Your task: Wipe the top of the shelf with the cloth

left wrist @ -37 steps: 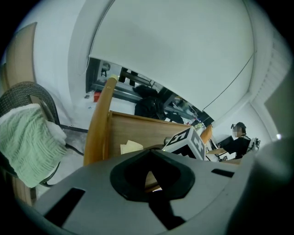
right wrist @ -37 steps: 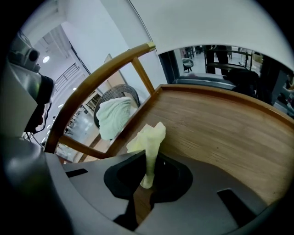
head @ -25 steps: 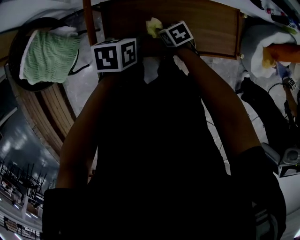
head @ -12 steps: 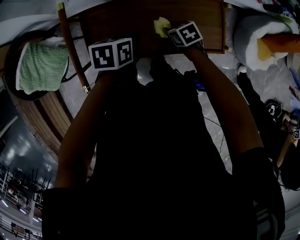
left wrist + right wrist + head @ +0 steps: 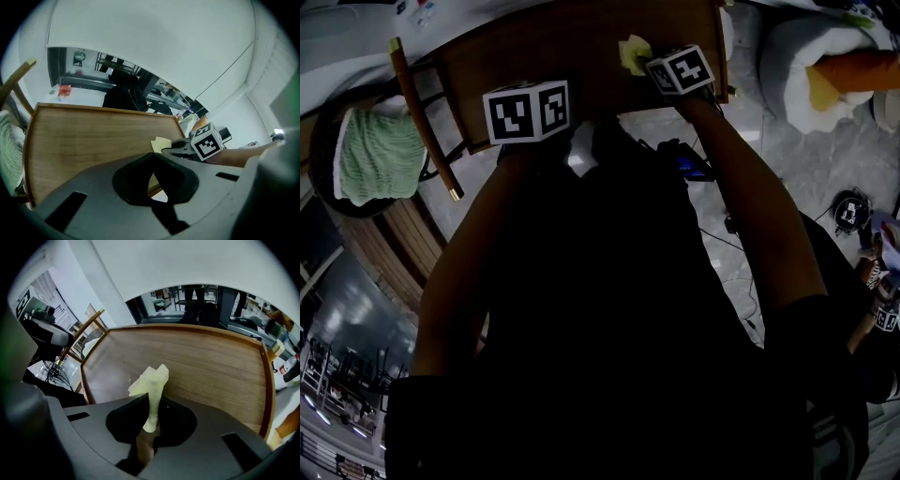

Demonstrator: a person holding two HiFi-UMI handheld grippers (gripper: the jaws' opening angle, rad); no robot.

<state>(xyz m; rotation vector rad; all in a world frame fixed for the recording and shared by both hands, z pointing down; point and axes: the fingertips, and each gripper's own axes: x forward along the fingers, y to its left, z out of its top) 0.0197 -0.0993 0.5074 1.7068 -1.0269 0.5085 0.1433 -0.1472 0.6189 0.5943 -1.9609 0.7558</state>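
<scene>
1. Your right gripper (image 5: 151,401) has its fingers clenched on the cloth (image 5: 151,380). It's a small pale-yellow cloth, pinched at its lower end, and the rest sticks up and out past the fingertips.
2. The cloth is over the shelf (image 5: 211,366) top, a brown wooden board with a raised rim. In the left gripper view it sits low on the wood near the shelf's near edge, towards your right side. It looks to be touching the wood, but you can't be sure of contact.
3. Your left gripper (image 5: 152,159) has its fingers clenched together with nothing between them. Only the shelf's near edge shows through the small gap below the tips.
4. In the head view the left gripper hangs at the shelf's near edge, left of the right gripper. The two marker cubes are near each other but apart.
5. Both your forearms reach forward from the bottom of the head view, dark and filling most of it.
6. Left of the shelf, a green towel (image 5: 370,155) lies on a dark round seat, with a wooden rod (image 5: 422,117) between it and the shelf.
7. A pale tiled floor (image 5: 787,159) shows to the right, with cables on it.
</scene>
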